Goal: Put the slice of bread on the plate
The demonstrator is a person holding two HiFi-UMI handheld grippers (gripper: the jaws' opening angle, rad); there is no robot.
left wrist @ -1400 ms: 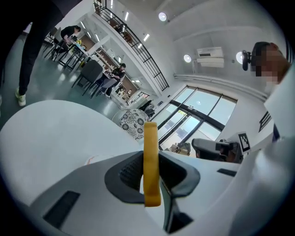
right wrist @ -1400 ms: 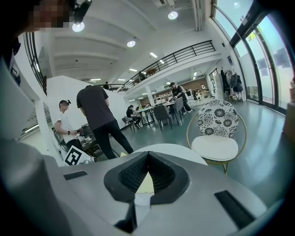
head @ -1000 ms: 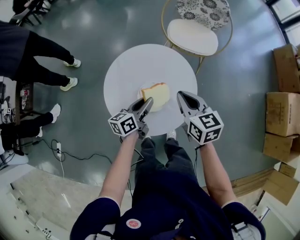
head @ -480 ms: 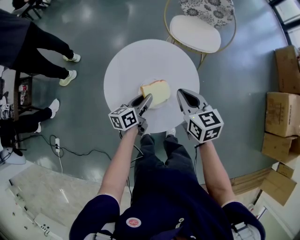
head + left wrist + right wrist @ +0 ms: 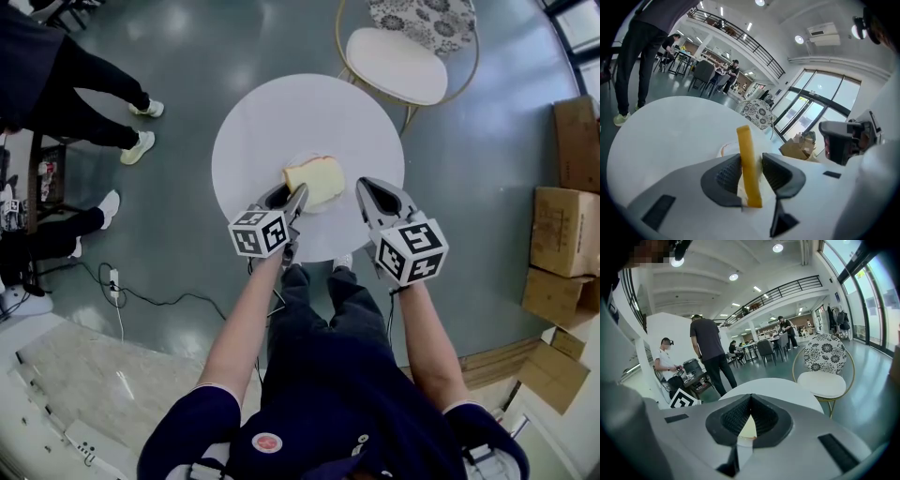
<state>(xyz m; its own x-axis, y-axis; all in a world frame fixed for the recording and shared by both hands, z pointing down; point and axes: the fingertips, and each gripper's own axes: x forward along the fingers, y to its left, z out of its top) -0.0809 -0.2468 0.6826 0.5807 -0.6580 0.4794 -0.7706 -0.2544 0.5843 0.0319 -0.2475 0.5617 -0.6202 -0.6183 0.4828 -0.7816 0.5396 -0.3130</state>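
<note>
Letting the bread go onto the plate

My left gripper (image 5: 751, 164) has its jaws opening, with the pale yellow-crusted slice of bread (image 5: 315, 178) between them, crust edge toward me and low over the small white plate (image 5: 724, 149) just beyond my fingertips on the round white table (image 5: 272, 122). To do this well, I judge I should spread both pads evenly so neither drags the soft crumb, then draw straight back toward myself so the slice settles inside the rim. My right gripper (image 5: 750, 399) hangs just beside the bread, tips together on nothing, and should stay clear.
</note>
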